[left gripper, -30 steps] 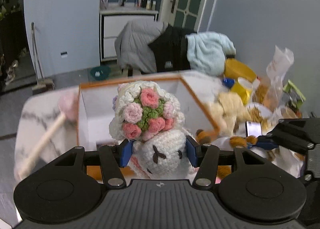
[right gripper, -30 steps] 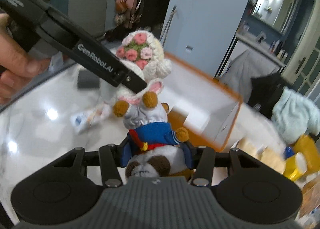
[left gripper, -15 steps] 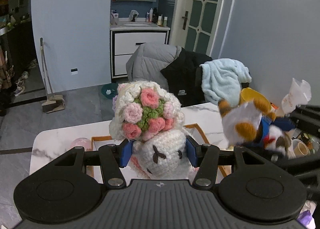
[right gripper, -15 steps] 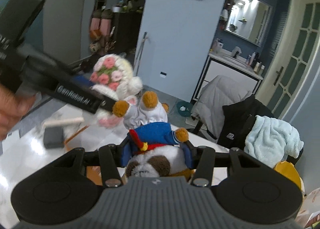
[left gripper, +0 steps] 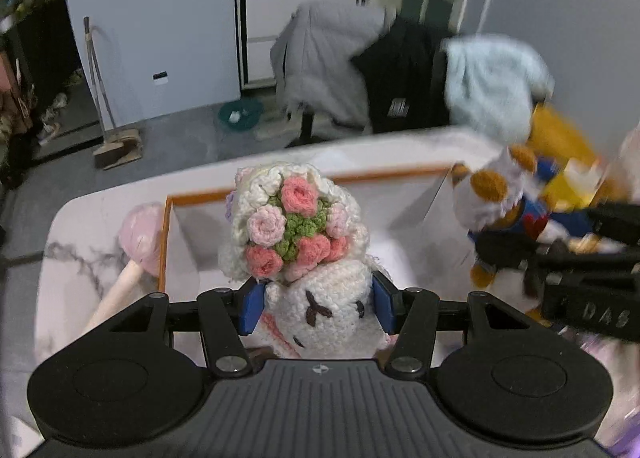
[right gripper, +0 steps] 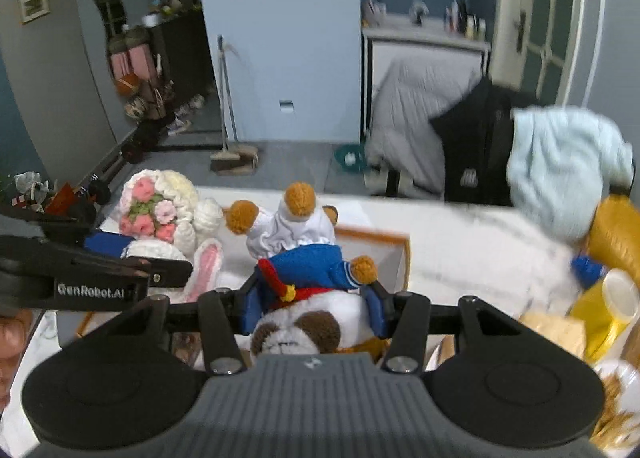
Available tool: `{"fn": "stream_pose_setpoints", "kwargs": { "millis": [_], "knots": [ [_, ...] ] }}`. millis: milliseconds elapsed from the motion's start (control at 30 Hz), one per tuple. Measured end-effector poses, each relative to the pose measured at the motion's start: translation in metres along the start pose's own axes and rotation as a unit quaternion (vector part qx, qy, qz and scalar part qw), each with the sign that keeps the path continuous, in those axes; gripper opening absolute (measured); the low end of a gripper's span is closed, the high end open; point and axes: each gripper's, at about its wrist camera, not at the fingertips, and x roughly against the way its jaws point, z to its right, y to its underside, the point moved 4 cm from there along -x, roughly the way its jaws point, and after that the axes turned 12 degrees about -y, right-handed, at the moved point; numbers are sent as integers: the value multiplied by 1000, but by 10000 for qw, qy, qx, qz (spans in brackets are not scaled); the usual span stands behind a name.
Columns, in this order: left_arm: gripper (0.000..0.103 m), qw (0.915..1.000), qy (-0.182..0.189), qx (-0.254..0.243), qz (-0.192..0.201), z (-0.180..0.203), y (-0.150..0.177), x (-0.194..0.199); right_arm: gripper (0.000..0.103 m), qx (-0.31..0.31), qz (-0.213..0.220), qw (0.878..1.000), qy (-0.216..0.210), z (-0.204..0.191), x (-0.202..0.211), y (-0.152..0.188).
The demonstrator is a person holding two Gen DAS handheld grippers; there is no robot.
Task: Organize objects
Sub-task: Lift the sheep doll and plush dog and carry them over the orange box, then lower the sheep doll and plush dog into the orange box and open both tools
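Observation:
My left gripper (left gripper: 316,308) is shut on a white crocheted bunny (left gripper: 320,306) that carries a bouquet of pink roses (left gripper: 294,234). It hangs over the white box with an orange rim (left gripper: 304,184) on the marble table. My right gripper (right gripper: 314,312) is shut on a plush dog in a blue and red outfit (right gripper: 308,270), held upside down with its face towards the camera. In the left wrist view the plush dog (left gripper: 500,202) hovers at the box's right side. In the right wrist view the bunny (right gripper: 160,214) and the left gripper sit to the left, beside the box (right gripper: 376,242).
A pink-headed wooden mallet (left gripper: 132,254) lies left of the box. Yellow containers (right gripper: 612,290) and snack bags crowd the table's right end. Behind the table a chair holds a grey jacket (left gripper: 324,58), a black garment and a light blue towel (left gripper: 488,86).
Both grippers tipped back down towards the table with their toys. The box is in full view below the bunny again, and the plush dog has come in beside the box's right wall.

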Motion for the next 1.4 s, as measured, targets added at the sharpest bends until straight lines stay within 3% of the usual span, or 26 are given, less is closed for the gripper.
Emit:
{"fn": "stream_pose_setpoints", "kwargs": {
  "millis": [300, 667, 967, 1133, 1400],
  "knots": [
    [64, 9967, -272, -427, -628, 12, 24, -40, 53, 165, -549, 9978, 346, -3, -53, 32],
    [64, 9891, -360, -937, -1081, 19, 42, -67, 53, 87, -1056, 9928, 554, 13, -83, 52],
    [66, 9846, -371, -1204, -1213, 37, 46, -78, 55, 376, -1323, 9881, 692, 0, -94, 59],
    [67, 9850, -352, -1136, -1252, 39, 49, -84, 57, 880, -1648, 9782, 908, -12, -104, 67],
    [70, 9862, -398, -1024, -1242, 36, 50, -87, 57, 1032, -1625, 9759, 1028, -15, -105, 74]
  ]
}}
